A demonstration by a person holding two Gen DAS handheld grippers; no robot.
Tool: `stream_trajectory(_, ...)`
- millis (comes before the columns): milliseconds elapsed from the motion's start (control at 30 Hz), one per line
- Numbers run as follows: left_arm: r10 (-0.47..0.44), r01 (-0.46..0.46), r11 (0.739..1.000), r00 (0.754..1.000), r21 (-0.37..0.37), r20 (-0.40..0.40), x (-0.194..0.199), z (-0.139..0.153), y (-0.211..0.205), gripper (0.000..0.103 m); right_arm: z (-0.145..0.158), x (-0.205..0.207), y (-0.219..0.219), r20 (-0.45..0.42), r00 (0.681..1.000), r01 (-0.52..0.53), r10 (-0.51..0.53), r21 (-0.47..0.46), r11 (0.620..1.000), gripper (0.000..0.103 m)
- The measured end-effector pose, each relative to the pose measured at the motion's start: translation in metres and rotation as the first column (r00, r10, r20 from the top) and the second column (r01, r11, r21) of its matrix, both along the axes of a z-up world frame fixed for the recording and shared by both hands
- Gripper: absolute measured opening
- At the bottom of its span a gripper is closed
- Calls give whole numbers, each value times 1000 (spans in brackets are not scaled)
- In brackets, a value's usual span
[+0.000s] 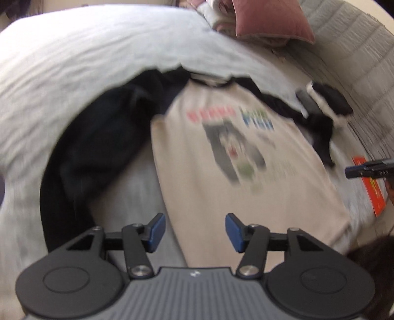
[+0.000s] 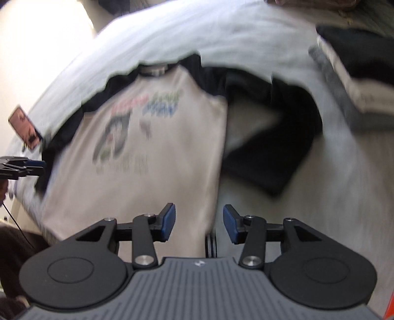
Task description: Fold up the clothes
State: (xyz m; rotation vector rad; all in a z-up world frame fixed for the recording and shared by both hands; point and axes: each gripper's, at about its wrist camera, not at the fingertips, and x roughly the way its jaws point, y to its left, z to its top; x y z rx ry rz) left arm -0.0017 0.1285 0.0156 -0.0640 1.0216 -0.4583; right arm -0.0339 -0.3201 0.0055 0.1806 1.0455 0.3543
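Note:
A beige T-shirt (image 1: 221, 172) with black raglan sleeves and a colourful print lies face up on a white bed, collar away from me. Its left black sleeve (image 1: 98, 137) spreads out to the left. In the right wrist view the shirt (image 2: 147, 152) shows with its other black sleeve (image 2: 270, 152) bent to the right. My left gripper (image 1: 194, 231) is open and empty above the shirt's lower left hem. My right gripper (image 2: 199, 225) is open and empty above the lower right hem; its tip also shows in the left wrist view (image 1: 364, 169). Both views are blurred.
The white bedsheet (image 1: 86, 61) covers the bed. A pink cushion (image 1: 270, 19) lies at the head. A stack of folded dark and white clothes (image 2: 357, 73) sits to the right. An orange-red flat item (image 1: 369, 187) lies at the bed edge.

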Motion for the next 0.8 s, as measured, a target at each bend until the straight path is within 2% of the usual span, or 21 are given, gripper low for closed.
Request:
stream_trajectory(167,49,-53,998,994,45,96,52,1,-11,59,2,48,6,68,998,6,-7,13,1000,47)
stream_trajectory(300,103,-119,989,979,88,175,98,-3,-18,59,0,89,10,105,994,14,-17,26,1000,47)
stream_trajectory(367,128,-147,986,971,80,203,121,-5,-19,60,-2,111,15,126,992,21,-25,30,999,47)
stream_trajectory(567,159,-172,984,958,37,238,183,-20,-28,63,-9,177,20,163,984,60,-76,100,993,47)
stream_trajectory(800,146,-155,988,963,21,228,232,-40,-40,63,-24,247,26,134,983,96,-127,214,972,47)
